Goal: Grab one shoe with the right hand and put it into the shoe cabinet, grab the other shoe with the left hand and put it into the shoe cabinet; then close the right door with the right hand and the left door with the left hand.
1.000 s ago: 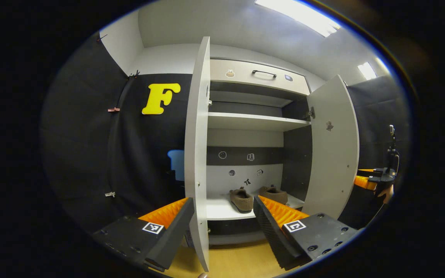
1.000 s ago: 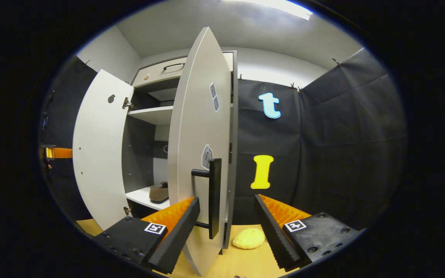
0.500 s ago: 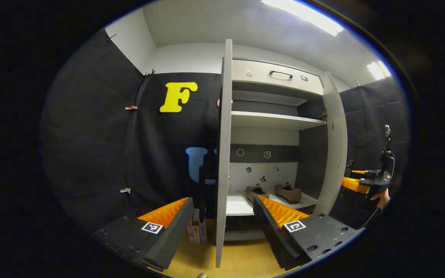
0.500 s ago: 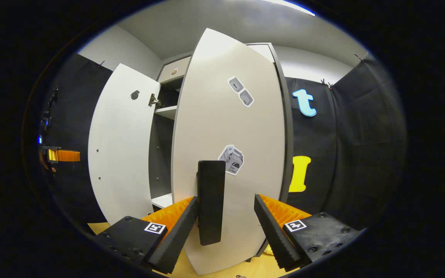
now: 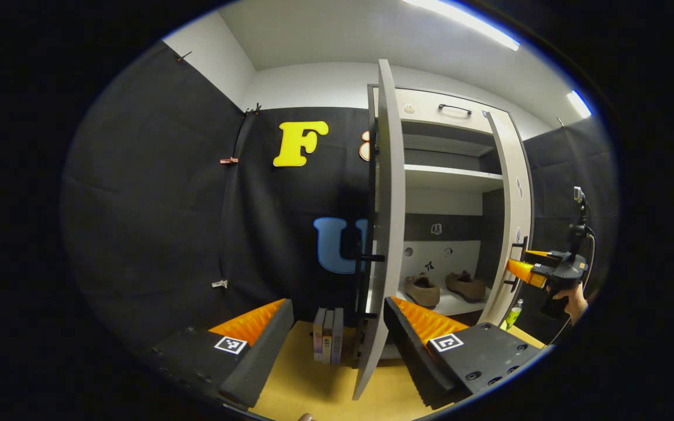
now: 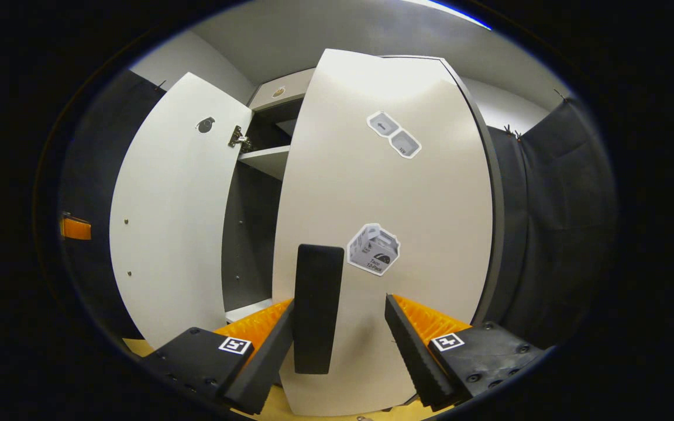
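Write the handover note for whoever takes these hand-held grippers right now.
Right hand-held gripper: open, the right door's black handle between its fingers, against the left one.
Left hand-held gripper: open, holding nothing, straddling the left door's edge.
Both shoes sit side by side on the cabinet's lower shelf: done.
Right door is partly shut; left door stands wide open.
Left: push the right door fully closed, then close the left door.
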Tool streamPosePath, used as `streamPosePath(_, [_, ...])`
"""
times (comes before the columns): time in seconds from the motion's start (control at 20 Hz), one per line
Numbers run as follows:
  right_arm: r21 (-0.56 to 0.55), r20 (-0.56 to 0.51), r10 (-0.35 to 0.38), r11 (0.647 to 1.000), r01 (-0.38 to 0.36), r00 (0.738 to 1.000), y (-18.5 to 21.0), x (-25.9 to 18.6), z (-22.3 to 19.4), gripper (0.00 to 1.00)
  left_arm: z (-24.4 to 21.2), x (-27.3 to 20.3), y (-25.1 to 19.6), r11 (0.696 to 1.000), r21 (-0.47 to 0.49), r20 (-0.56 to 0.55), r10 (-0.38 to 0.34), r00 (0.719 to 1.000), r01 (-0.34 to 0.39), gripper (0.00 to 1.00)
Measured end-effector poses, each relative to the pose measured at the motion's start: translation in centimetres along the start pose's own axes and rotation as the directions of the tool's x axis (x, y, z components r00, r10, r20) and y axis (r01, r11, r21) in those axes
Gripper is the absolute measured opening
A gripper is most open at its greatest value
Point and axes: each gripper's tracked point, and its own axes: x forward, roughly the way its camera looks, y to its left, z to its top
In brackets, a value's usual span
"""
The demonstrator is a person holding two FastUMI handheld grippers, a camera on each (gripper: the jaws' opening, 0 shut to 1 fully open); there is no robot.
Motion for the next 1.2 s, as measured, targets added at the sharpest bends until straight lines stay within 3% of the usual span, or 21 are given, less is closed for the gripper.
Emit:
streamPosePath(0.2, [0.025, -0.012, -0.023, 0.999, 0.024, 1.000, 0.0, 0.3, -0.2, 0.96, -1.0, 3.1, 0.4, 0.999, -0.007, -0.018, -0.046, 0.999, 0.046, 0.95])
streamPosePath(0.45, [0.003, -0.003, -0.015, 1.000, 0.015, 1.000, -0.3, -3.2, 0.3, 0.98, -1.3, 5.9, -0.1, 0.996, -0.009, -0.028, -0.090, 0.996, 0.089, 0.95])
streamPosePath(0.85, [-0.108, -0.004, -0.115, 0.988, 0.114, 0.993, -2.9, -7.2, 0.5, 0.98, -1.3, 6.0, -2.7, 0.984, -0.009, -0.030, -0.175, 0.984, 0.175, 0.95])
streamPosePath(1.2, [-0.079, -0.012, -0.118, 0.990, 0.117, 0.993, -3.7, -7.0, 0.2, 0.98, -1.9, 6.4, -8.1, 0.946, -0.107, -0.023, -0.311, 0.950, 0.307, 0.94])
